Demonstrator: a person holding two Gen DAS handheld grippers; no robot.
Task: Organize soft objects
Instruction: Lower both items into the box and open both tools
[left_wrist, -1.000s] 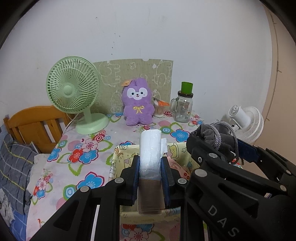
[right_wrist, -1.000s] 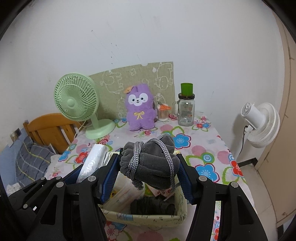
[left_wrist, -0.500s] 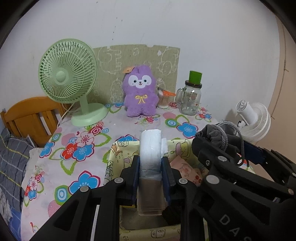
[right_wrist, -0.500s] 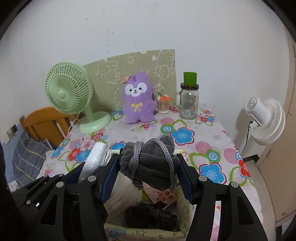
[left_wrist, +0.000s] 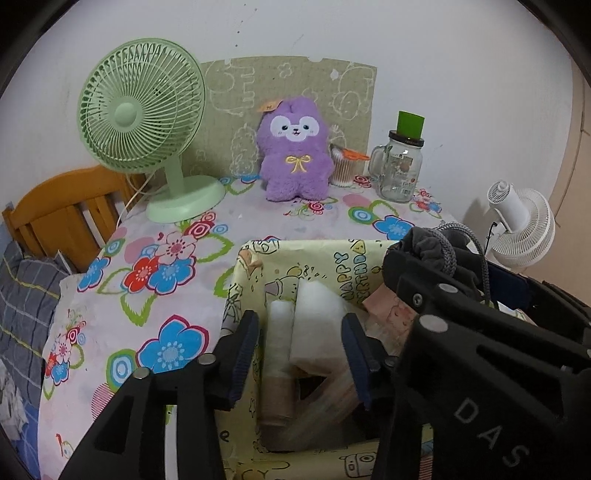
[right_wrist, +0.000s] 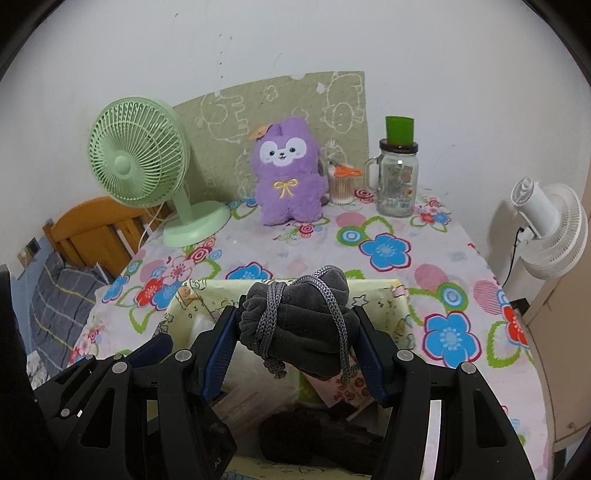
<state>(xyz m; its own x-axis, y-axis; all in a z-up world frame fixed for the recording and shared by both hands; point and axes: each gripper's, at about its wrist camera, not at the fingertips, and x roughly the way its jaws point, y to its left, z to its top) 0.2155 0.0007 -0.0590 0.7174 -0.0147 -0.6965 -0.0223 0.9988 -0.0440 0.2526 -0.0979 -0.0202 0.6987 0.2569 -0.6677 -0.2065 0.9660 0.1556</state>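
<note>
I held the left gripper (left_wrist: 299, 354) over the yellow cartoon-print fabric bin (left_wrist: 354, 262), and its jaws had just been opening. Between them stood the white plastic-wrapped pack (left_wrist: 314, 325), soft and puffy at the top and brownish lower down. It was leaning inside the bin, and the pads stood clear of it on both sides. A second, narrower white roll (left_wrist: 279, 332) stood just beside it.

In my right gripper (right_wrist: 295, 328) the jaws were clamped on the grey fleece bundle (right_wrist: 303, 321), a thick fuzzy lump tied around with a grey braided cord (right_wrist: 332, 314). The bundle hung above the open bin, over a dark grey soft thing (right_wrist: 295, 435) that lay at the bottom. The bin sat on the flowered tablecloth (right_wrist: 388, 251).
</note>
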